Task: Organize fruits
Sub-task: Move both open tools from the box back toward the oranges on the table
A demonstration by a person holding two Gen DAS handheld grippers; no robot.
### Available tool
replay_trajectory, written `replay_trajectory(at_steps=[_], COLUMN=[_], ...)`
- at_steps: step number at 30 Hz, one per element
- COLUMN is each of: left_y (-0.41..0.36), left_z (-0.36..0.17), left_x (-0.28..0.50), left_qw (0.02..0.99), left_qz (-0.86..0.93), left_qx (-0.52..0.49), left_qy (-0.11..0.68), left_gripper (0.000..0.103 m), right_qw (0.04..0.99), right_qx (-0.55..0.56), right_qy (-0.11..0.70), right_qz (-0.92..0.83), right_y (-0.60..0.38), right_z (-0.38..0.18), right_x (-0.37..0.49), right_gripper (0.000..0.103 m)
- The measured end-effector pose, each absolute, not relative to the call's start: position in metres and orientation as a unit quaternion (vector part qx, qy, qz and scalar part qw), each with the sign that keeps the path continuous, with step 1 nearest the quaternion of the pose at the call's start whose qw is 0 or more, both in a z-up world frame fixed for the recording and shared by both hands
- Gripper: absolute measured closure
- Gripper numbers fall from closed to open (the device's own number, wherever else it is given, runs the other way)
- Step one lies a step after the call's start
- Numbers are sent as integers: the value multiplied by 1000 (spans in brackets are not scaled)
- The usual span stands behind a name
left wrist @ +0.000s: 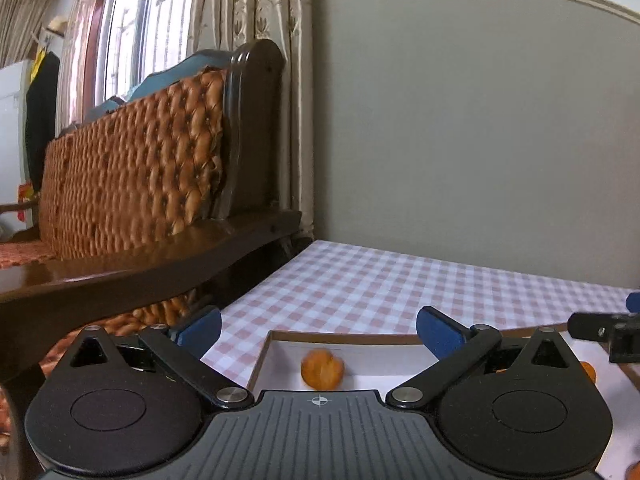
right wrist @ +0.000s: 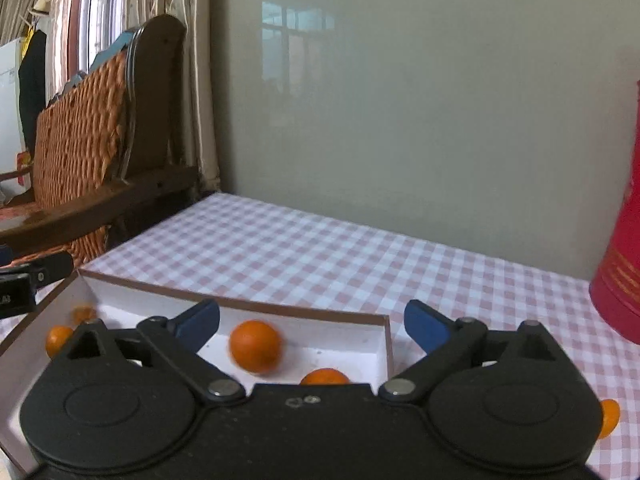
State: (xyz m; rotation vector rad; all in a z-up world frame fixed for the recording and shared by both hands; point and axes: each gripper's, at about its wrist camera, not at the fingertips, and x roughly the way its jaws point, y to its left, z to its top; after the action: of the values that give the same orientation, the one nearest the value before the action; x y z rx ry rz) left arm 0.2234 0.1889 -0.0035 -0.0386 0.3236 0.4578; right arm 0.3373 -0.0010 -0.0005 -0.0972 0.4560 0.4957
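Blue-padded fingers (left wrist: 200,330) of the left gripper (left wrist: 319,330) are spread wide, empty, above a blurred orange fruit (left wrist: 322,369) inside a shallow white cardboard box with brown rim (left wrist: 344,335). Right gripper (right wrist: 312,326) likewise gapes, another round orange fruit (right wrist: 255,345) in the box beneath, on pink checked tablecloth (right wrist: 320,252).

Both wrist views look low and close over the white box (left wrist: 276,350) toward the wall (right wrist: 400,120).
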Motion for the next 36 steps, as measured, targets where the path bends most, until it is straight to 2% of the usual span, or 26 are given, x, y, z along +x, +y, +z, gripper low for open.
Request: replay_trajectory(at_steps=[25,36], left_y=[184,158], left_z=[-2,5], left_x=[209,176], left_qw=[960,968], left_qz=[225,204], left_qx=[-14,-17], left_qy=[166,147], left_gripper=[0,0], right_qw=[943,943], right_qx=[-32,-44], right_qy=[224,213], right_qz=[244,250], right_y=[-8,-23], right_z=[4,11], right_x=[328,297], right_gripper=[6,6])
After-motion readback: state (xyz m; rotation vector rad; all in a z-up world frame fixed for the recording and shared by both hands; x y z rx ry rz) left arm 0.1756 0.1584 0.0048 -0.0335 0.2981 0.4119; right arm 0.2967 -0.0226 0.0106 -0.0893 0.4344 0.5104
